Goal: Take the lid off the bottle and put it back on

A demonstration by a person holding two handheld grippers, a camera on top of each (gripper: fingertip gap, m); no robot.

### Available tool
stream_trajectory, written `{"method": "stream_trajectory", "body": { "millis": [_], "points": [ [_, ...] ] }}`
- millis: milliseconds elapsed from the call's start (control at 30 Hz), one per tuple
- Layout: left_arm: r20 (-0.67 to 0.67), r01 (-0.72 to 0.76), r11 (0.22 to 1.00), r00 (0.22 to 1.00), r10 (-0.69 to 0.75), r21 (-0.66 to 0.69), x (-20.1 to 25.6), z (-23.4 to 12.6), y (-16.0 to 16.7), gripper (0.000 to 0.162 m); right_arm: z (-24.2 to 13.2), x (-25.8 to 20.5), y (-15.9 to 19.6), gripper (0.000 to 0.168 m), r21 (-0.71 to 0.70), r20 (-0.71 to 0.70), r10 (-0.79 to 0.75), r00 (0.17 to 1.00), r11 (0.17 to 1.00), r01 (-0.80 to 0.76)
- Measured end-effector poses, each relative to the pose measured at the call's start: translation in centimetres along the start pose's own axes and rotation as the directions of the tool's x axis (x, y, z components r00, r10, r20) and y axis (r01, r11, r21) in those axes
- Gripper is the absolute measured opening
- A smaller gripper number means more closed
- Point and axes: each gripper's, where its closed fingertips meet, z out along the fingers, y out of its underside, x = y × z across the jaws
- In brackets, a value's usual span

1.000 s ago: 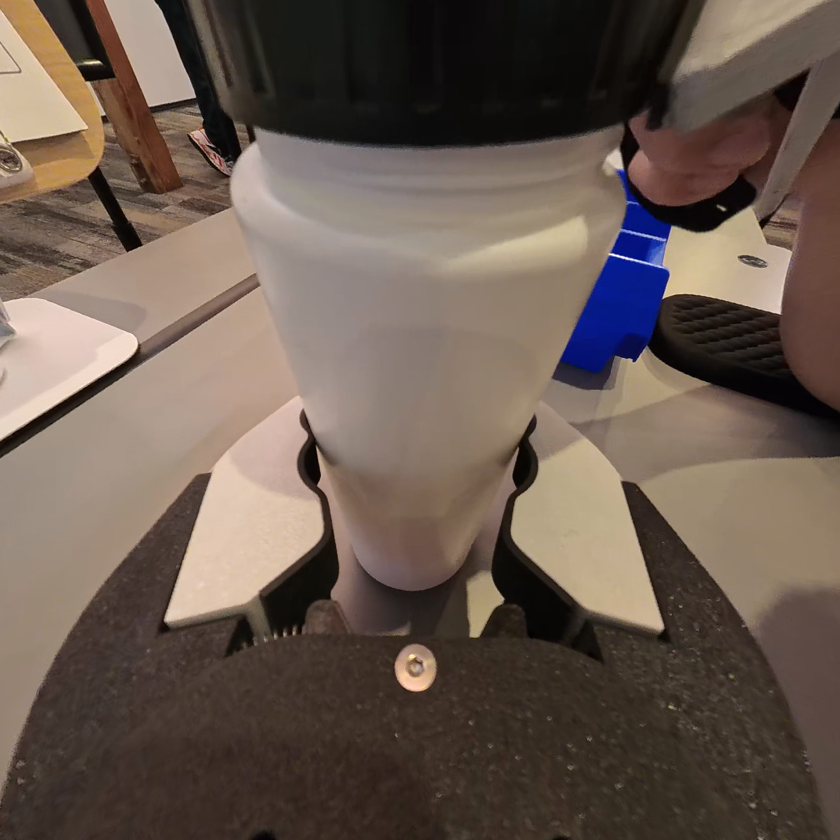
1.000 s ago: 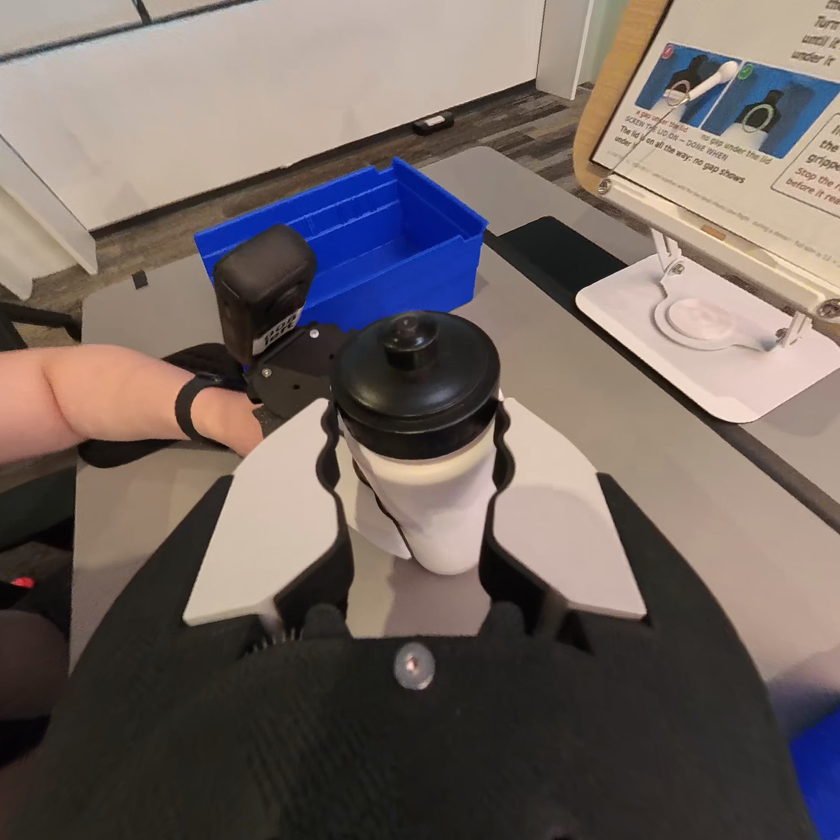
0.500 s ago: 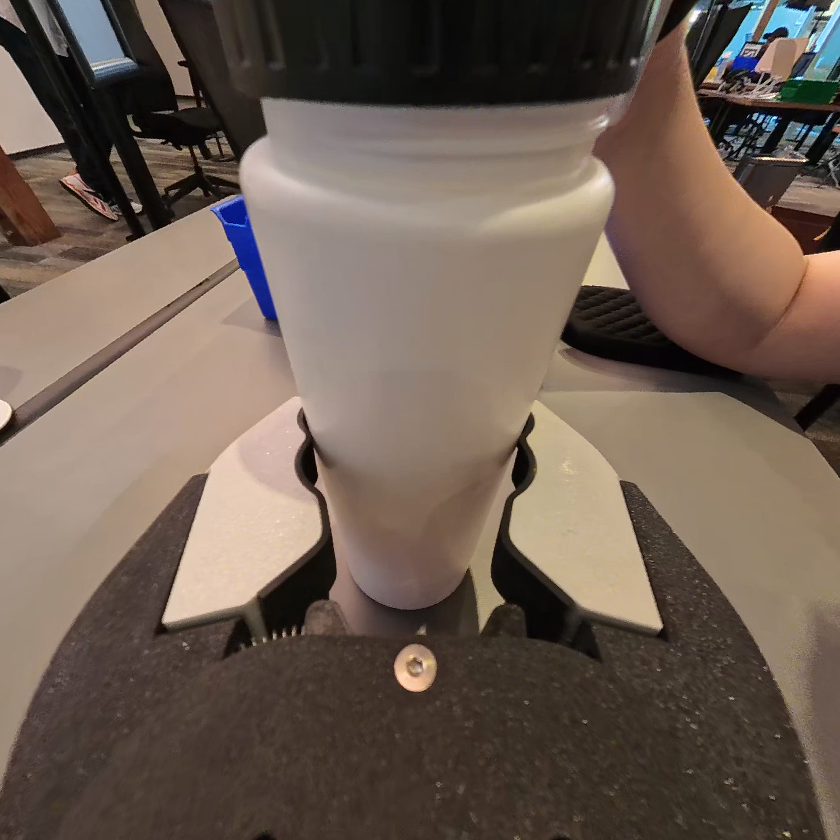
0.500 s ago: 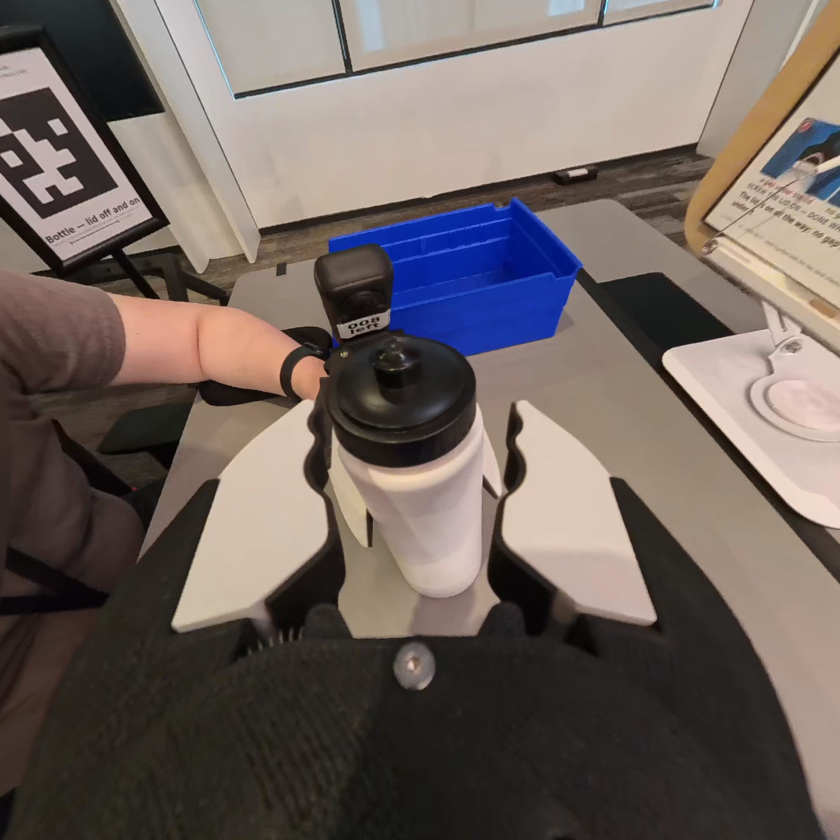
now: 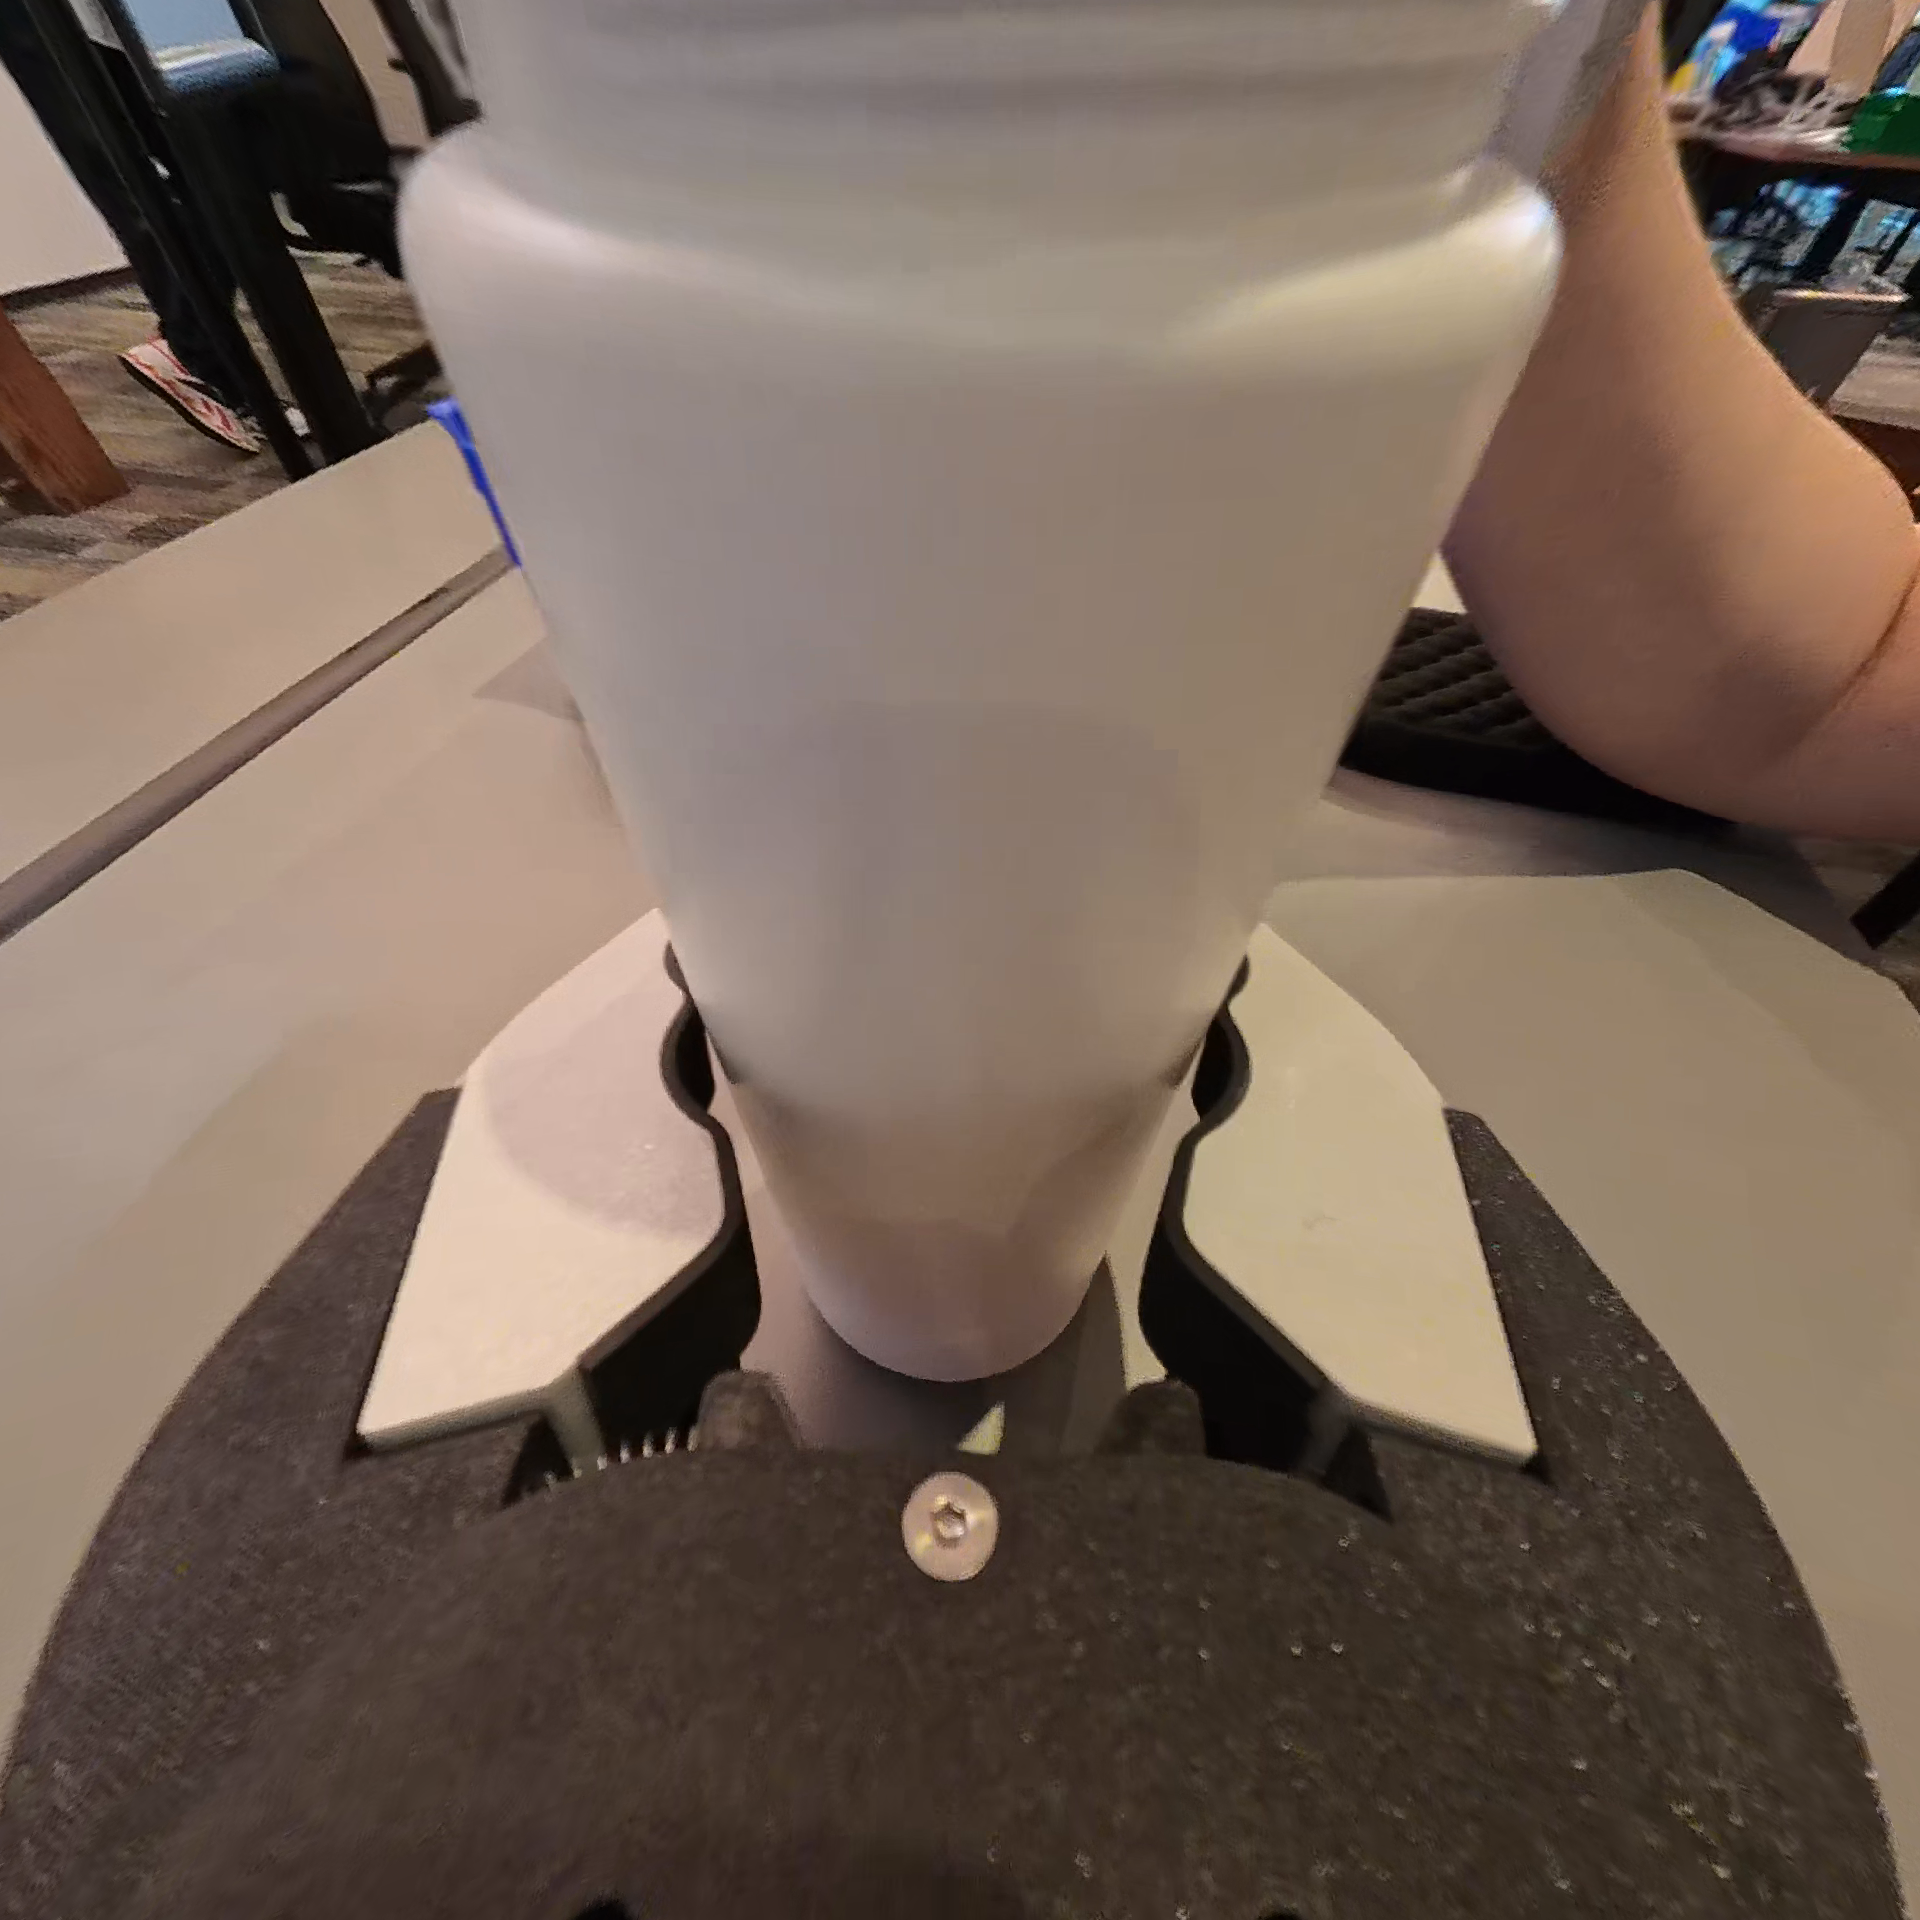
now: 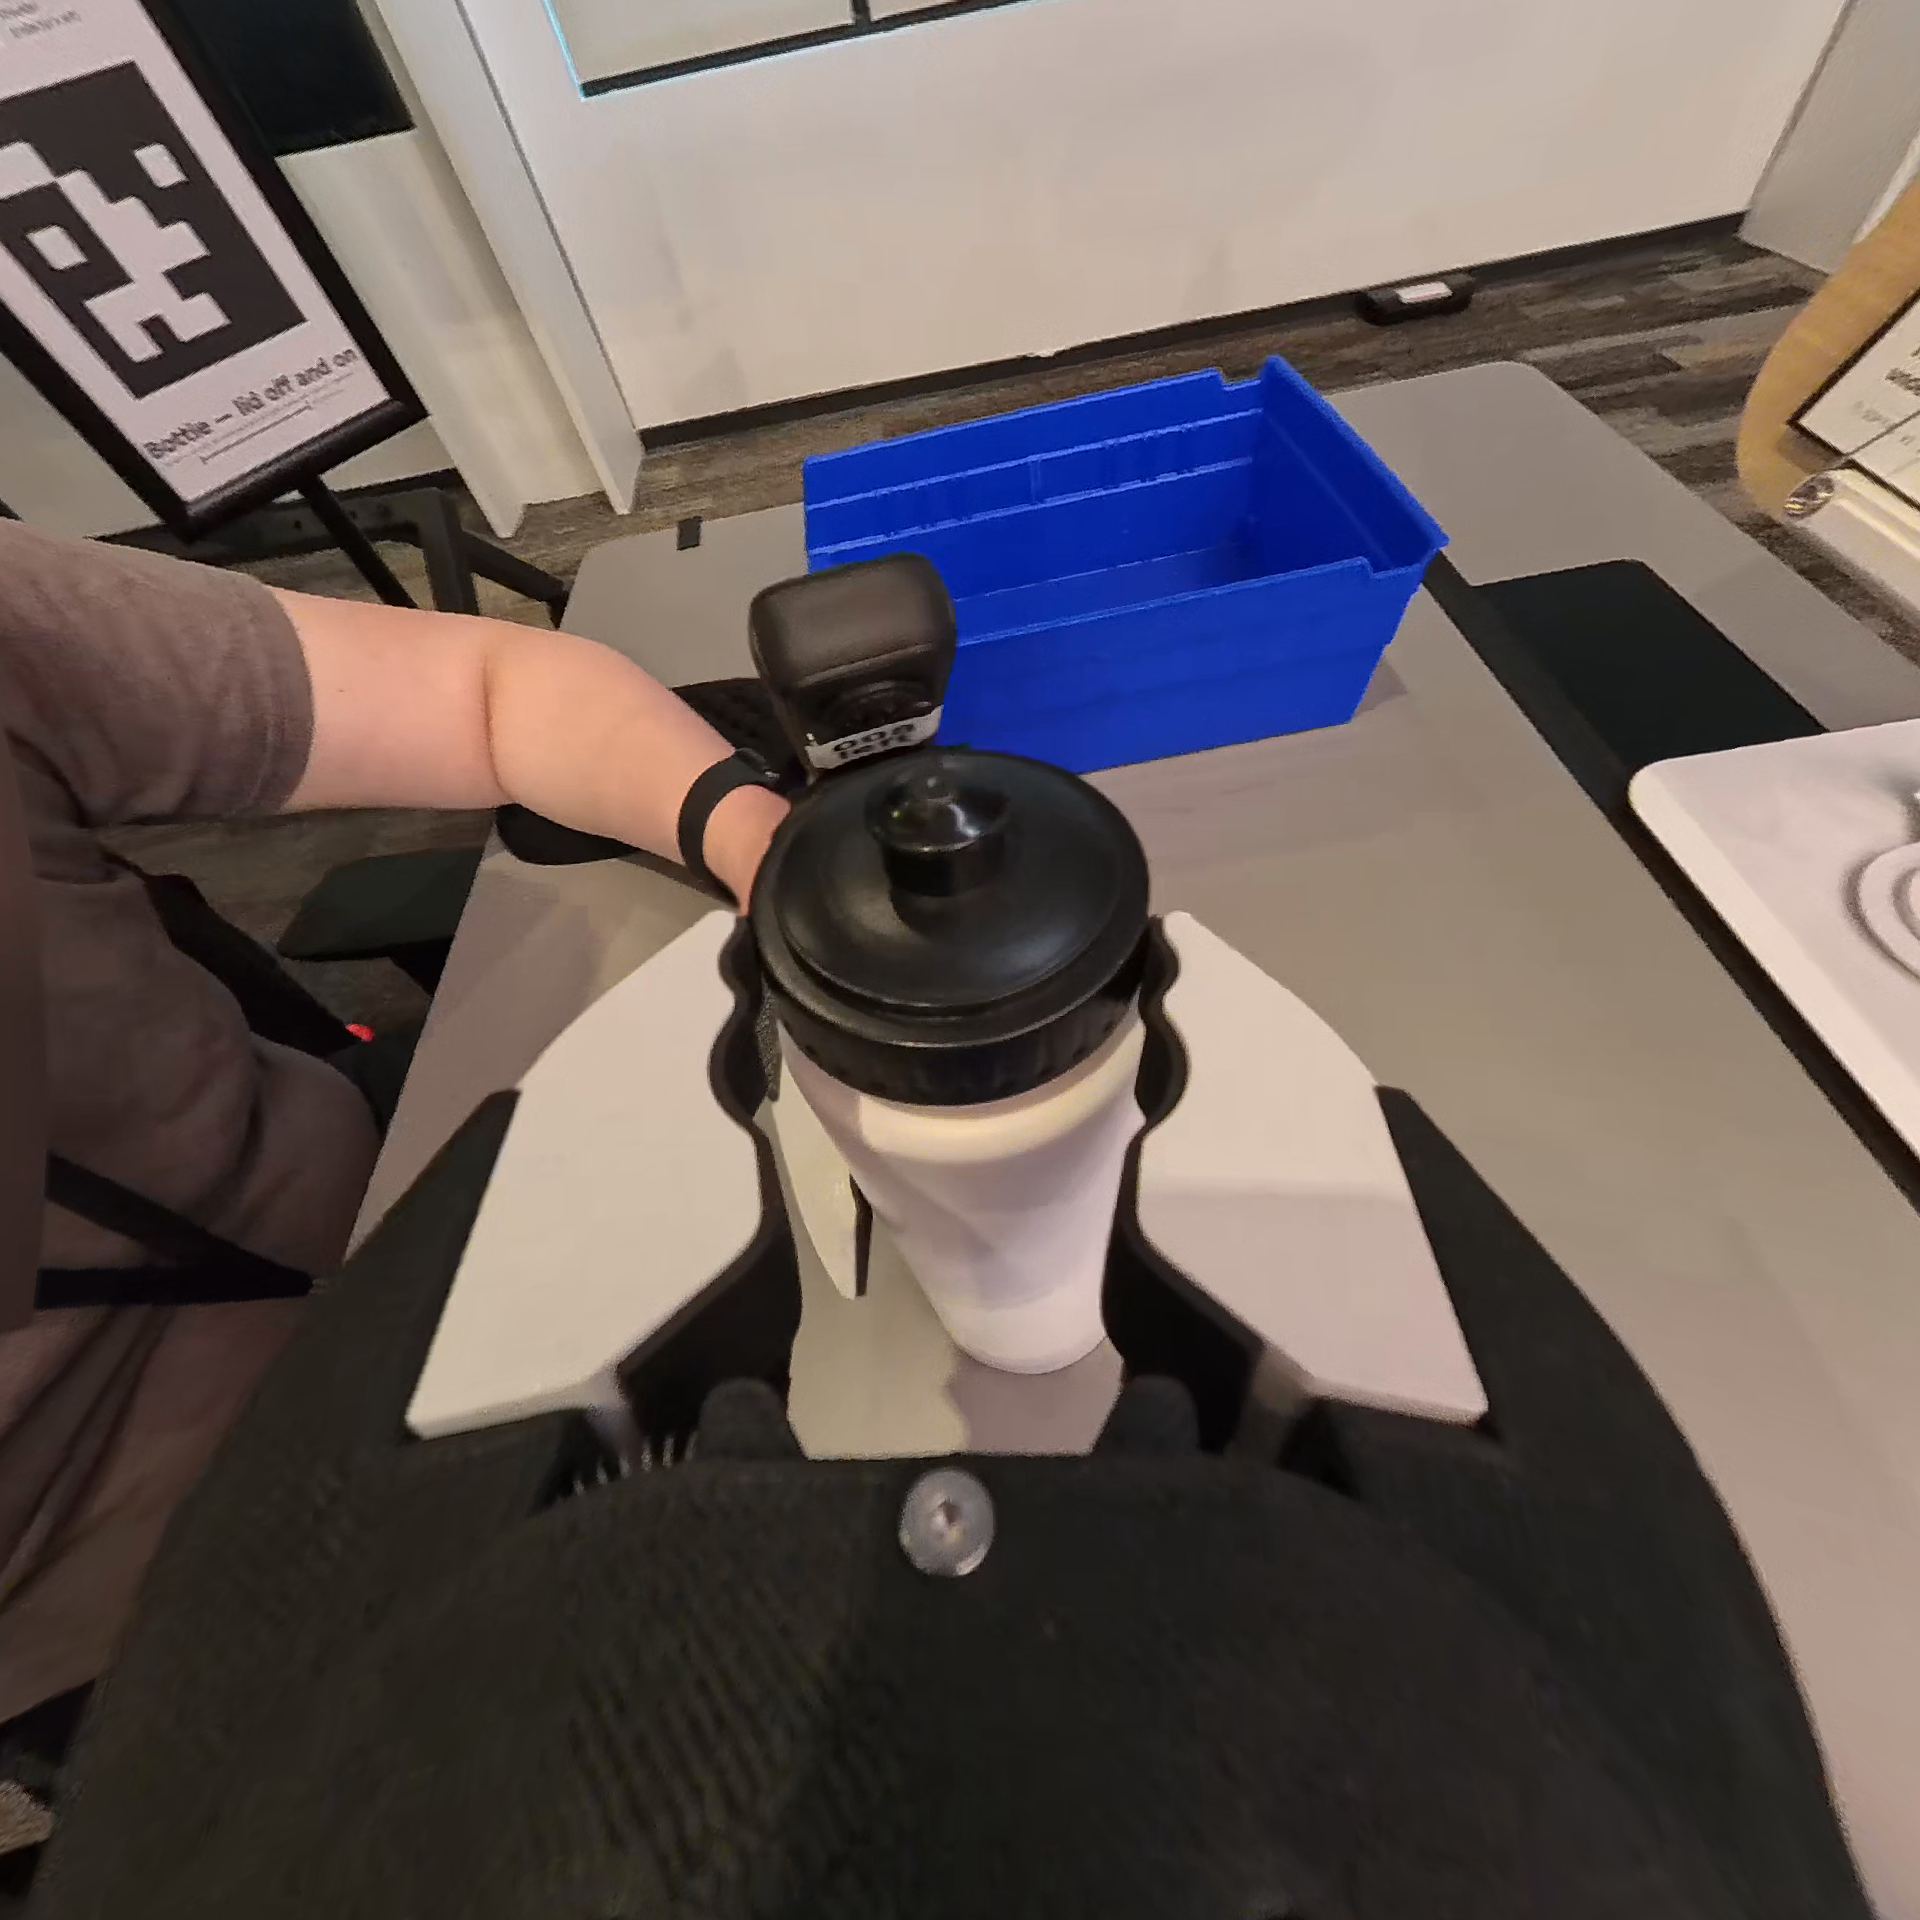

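A white bottle (image 5: 956, 623) stands upright on the grey table (image 6: 1455, 1039). My left gripper (image 5: 956, 977) is shut on its lower body, one finger on each side. In the right wrist view the bottle (image 6: 987, 1195) carries a black lid (image 6: 1039, 935) with a spout, seated on the neck. My right gripper (image 6: 951, 935) comes from above and its pads touch the lid's rim on both sides. In the left wrist view the lid is out of frame above.
An empty blue bin (image 6: 1122, 592) stands behind the bottle. A patterned sign on a stand (image 6: 156, 260) is at far left, a white stand base (image 6: 1787, 883) at right. The person's forearms (image 6: 540, 727) (image 5: 1662, 520) flank the bottle. A black mat (image 5: 1455, 707) lies under the right arm.
My right gripper let go of the lid, swung round it, and its fingers have closed back onto the rim. The left wrist view turned, so the blue bin now shows left of the bottle.
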Motion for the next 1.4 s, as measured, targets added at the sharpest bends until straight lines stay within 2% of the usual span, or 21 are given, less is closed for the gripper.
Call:
{"method": "stream_trajectory", "body": {
  "millis": [67,167,267,400,567,733,933,1067,1233,1400],
  "points": [
    [-0.071,0.038,0.999,0.997,-0.039,-0.01,1.1,0.0,-0.1,0.092,-0.2,-0.2,-0.2,0.072,0.024,0.044,0.051,0.998,0.998,-0.052],
    [-0.176,0.172,0.985,0.969,-0.175,-0.034,2.8,-0.2,-0.9,0.092,-0.6,0.2,-0.8,0.072,0.077,0.093,0.217,0.972,0.971,-0.225],
    [-0.275,0.313,0.944,0.903,-0.331,-0.107,4.2,-0.4,-1.3,0.092,-0.9,1.1,-0.7,0.072,0.097,0.115,0.379,0.918,0.916,-0.39],
    [-0.36,0.386,0.909,0.835,-0.416,-0.156,5.0,-0.7,-1.3,0.092,-0.7,1.7,-0.2,0.072,0.103,0.144,0.473,0.869,0.867,-0.488],
    [-0.454,0.367,0.922,0.805,-0.382,-0.126,5.4,-1.4,-1.8,0.092,-0.9,1.1,-0.9,0.072,0.118,0.178,0.474,0.862,0.86,-0.497],
    [-0.556,0.33,0.942,0.772,-0.308,-0.064,6.5,-2.9,-3.4,0.092,-1.3,-0.9,-2.5,0.078,0.137,0.209,0.399,0.893,0.892,-0.43],
    [-0.671,0.368,0.93,0.688,-0.277,-0.007,8.0,-4.4,-5.3,0.092,-1.9,-2.1,-4.1,0.078,0.197,0.225,0.342,0.912,0.901,-0.386],
    [-0.658,0.346,0.938,0.704,-0.266,-0.009,8.2,-4.2,-5.1,0.092,-1.6,-2.2,-4.1,0.078,0.195,0.205,0.332,0.921,0.908,-0.371],
    [-0.582,0.299,0.954,0.773,-0.253,-0.017,7.4,-3.3,-4.4,0.092,-1.7,-1.6,-3.8,0.071,0.196,0.135,0.313,0.94,0.922,-0.335],
    [-0.477,0.236,0.972,0.853,-0.211,-0.008,5.9,-2.8,-3.6,0.092,-1.5,-1.2,-3.4,0.071,0.178,0.088,0.241,0.967,0.951,-0.253]
  ]
}}
